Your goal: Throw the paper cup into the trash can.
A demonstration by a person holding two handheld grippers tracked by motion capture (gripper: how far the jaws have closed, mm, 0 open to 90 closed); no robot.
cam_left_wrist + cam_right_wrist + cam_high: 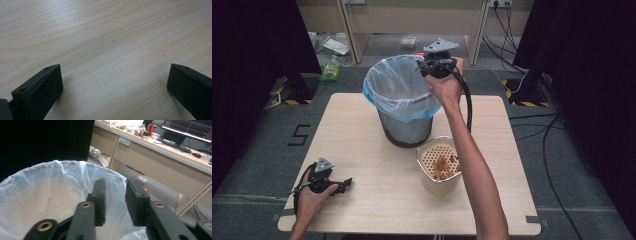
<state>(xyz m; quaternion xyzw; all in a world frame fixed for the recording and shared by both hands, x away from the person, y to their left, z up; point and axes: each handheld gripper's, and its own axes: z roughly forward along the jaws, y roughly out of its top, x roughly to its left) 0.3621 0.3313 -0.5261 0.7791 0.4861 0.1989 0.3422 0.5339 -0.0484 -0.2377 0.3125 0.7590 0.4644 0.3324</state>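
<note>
The wooden table (377, 200) takes up the middle and lower part of the high view, pale grain, sitting on grey carpet.

Upper centre of that view: a mesh waste bin (404, 127) lined with a thin white-blue plastic bag (397, 90) folded over its rim. In the right gripper view the same liner (45, 195) spreads across the lower left, the mesh pattern showing through it.

Just right of and below the bin, near frame centre, stands a cream perforated basket (438, 165). A small heap of brownish pieces (443, 166) lies in its bottom; I cannot tell what they are.

My right gripper (432, 65) is at the upper centre of the high view, over the bin's far right rim, my forearm running up from the bottom edge past the basket. In its own view (115, 202) the jaws stand partly apart above the liner, with nothing between them: released.

My left gripper (343, 186) lies at the lower left, low on the tabletop near the front edge, well apart from bin and basket. In its own view (113, 82) the jaws are spread wide over bare wood (105, 37), empty.
</note>
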